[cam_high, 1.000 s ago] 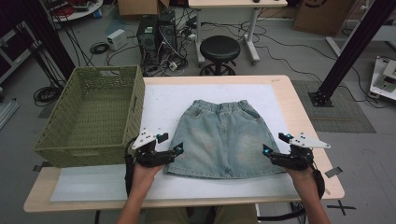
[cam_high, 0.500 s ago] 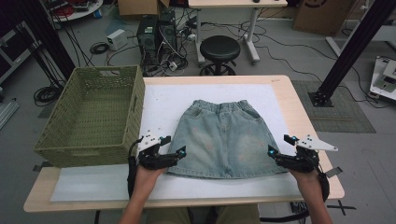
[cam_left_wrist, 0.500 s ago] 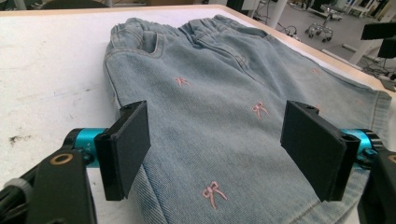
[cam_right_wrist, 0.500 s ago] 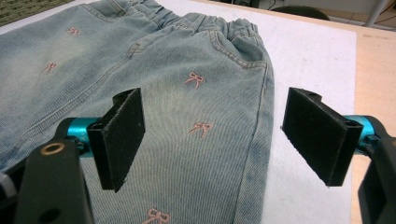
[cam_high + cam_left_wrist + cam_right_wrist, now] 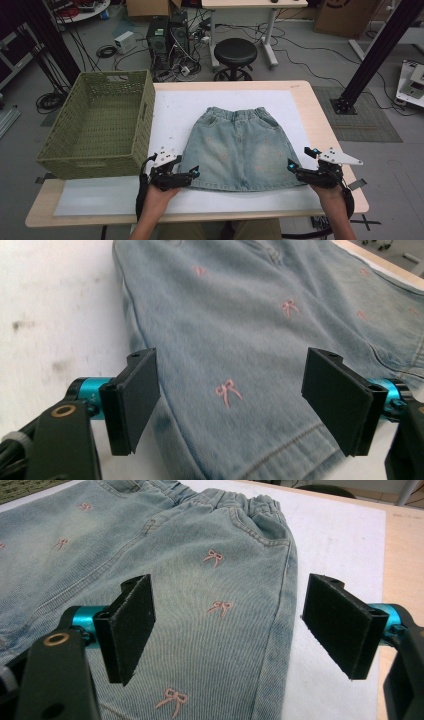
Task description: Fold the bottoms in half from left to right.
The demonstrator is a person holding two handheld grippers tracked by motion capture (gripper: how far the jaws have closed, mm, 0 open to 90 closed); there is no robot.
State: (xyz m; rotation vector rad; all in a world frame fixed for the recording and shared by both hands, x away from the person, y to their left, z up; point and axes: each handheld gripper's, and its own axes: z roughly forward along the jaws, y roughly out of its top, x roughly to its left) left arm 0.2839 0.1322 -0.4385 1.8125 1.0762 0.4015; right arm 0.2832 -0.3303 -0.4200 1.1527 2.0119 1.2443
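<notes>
Left tool (image 5: 194, 173): jaws spread wide over the skirt's (image 5: 239, 149) near left corner, nothing between them but denim.
Right tool (image 5: 291, 167): jaws apart at the skirt's near right corner; bare mat (image 5: 320, 60) on its outer side.
Obstacle: green basket (image 5: 97, 125) stands just left of the left tool.
Free room: worktop (image 5: 327, 130) beyond and right of the skirt lies bare.

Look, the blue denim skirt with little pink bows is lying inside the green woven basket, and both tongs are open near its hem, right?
Not quite. The blue denim skirt with pink bows lies flat on the white mat, beside the green woven basket, as the high view shows. The left tongs and right tongs are open at its hem.
</notes>
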